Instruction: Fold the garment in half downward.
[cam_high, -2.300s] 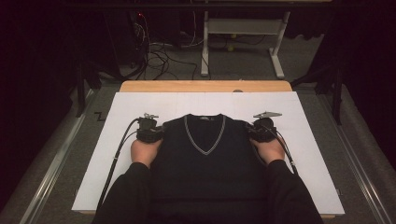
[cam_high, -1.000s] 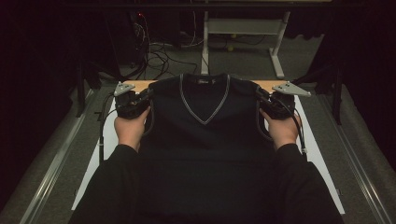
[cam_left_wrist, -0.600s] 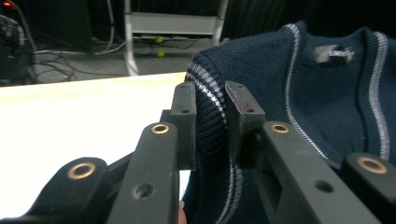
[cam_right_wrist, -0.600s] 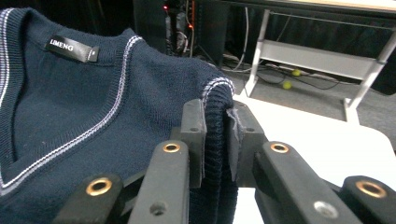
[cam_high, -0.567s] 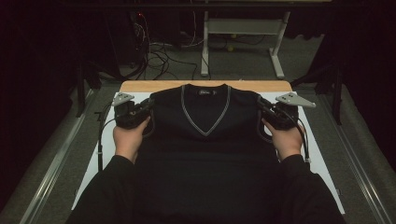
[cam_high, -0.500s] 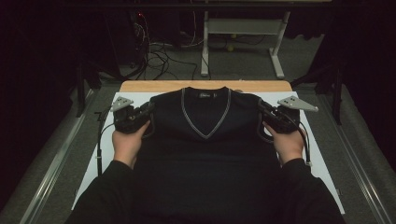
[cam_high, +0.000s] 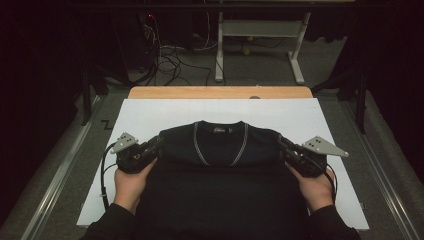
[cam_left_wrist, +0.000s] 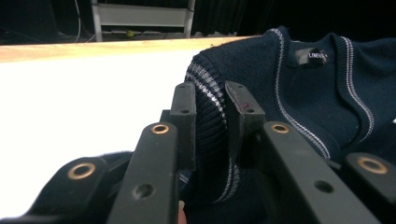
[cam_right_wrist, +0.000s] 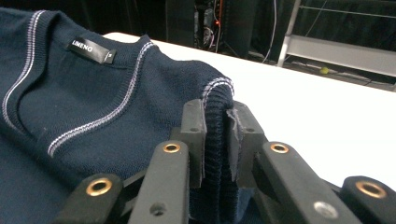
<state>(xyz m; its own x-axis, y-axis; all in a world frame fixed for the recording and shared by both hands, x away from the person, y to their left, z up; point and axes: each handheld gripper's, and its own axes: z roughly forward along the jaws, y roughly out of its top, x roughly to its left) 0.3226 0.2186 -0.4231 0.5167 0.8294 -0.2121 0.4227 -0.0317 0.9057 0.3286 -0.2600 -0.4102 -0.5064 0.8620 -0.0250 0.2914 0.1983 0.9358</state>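
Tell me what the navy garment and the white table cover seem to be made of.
The navy sweater vest looks like knitted yarn, wool or a blend: ribbed edging with pale stripes shows in both gripper views, the finish soft and matte. The white table cover looks like smooth board or paper, flat and matte with crisp straight edges; which one cannot be told. Beyond it a wooden table edge shows a light grain.

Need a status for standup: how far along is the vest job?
Done: each gripper is clamped on a shoulder of the vest, left gripper and right gripper pinching ribbed armhole edge. In hand: collar end lies on the white board, body stretched toward the person. Left: lay it flat, let go; any folding looks unstarted.
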